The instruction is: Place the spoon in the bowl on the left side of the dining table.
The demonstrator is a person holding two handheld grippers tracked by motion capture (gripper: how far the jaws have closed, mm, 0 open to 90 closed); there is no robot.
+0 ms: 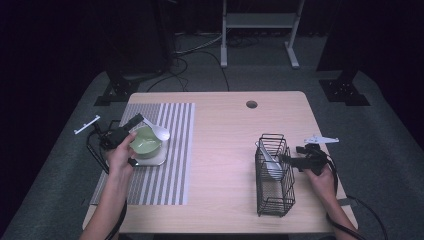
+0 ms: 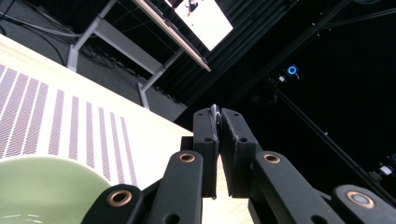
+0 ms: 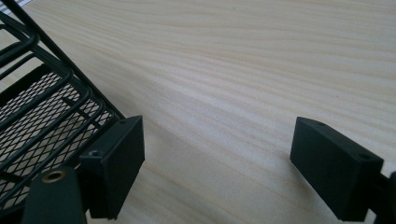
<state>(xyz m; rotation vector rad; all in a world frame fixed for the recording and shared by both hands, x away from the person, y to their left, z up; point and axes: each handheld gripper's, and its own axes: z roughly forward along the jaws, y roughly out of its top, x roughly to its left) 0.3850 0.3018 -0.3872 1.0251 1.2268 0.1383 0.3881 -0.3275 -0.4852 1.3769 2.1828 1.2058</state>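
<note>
- Near right: black wire basket (image 1: 274, 175) stands upright on the bare wooden table (image 1: 225, 150), long side running near to far. A white utensil (image 1: 270, 162) lies inside it, toward the far end.
- Just right of the basket: right gripper (image 1: 290, 161), held in the person's right hand (image 1: 320, 181), pointing left at the basket's right wall. In the right gripper view its pads (image 3: 116, 163) stand wide apart with nothing between them, bare wood below; the left pad sits just beside the basket's mesh wall (image 3: 42, 116). Touching or not, cannot tell.
- Near left: grey-and-white striped placemat (image 1: 165, 150) covers the left part of the table.
- On the mat, left edge: pale green bowl (image 1: 145, 141) resting on a clear square dish (image 1: 152, 159).
- Left hand (image 1: 120, 155) is over the bowl's left side, carrying the left gripper (image 1: 136, 121), which points far-right.
- Left gripper view: pads (image 2: 205, 135) pressed together on a thin, pale edge, the handle end of the white spoon (image 1: 159, 131). The bowl's green rim (image 2: 46, 186) shows below the jaws.
- High view: the spoon's head sticks out past the bowl's far-right rim, above the mat.
- Far centre: round cable hole (image 1: 251, 104) in the tabletop.
</note>
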